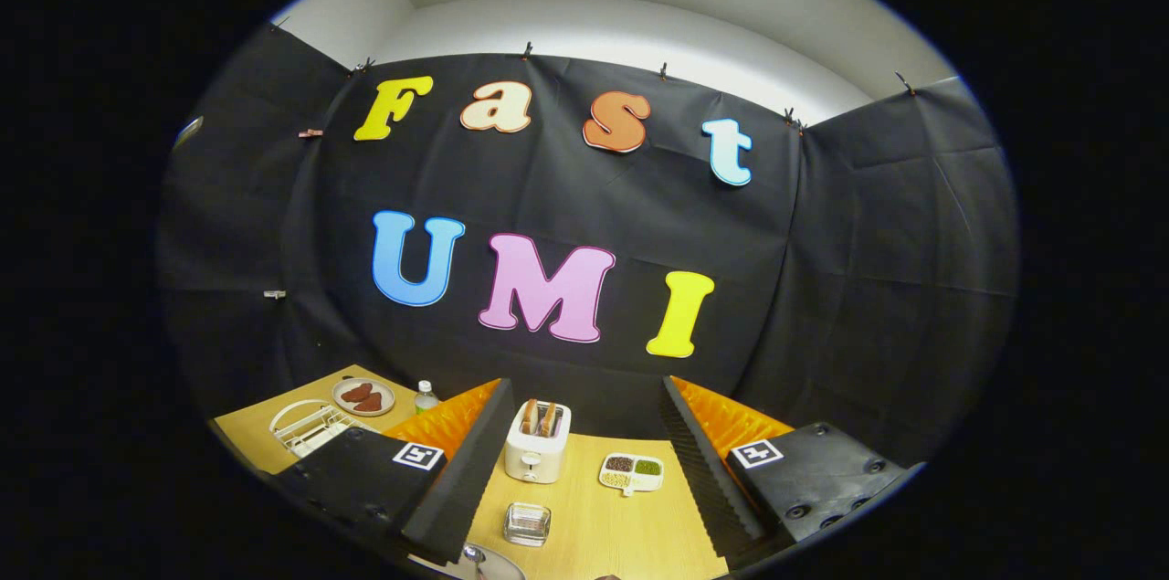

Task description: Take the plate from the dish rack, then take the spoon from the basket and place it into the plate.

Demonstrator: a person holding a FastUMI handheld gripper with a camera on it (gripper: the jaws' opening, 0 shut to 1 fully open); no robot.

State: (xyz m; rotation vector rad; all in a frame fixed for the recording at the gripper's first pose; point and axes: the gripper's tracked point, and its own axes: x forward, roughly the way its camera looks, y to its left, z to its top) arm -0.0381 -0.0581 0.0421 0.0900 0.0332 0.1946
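Gripper view: a round plate with a metal spoon lying in it sits nearest, between the wide-open, empty gripper. White wire dish rack stands far left on the wooden bench. Placement looks finished; next, simply withdraw.

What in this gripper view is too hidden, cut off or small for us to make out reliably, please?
- Dish rack, gripper view: partly behind a finger; a plate in it can't be told.
- Plate near the fingers: cut off by the view's edge.
- Divided tray: fillings too small to identify.
- Gripper: open, holding nothing.
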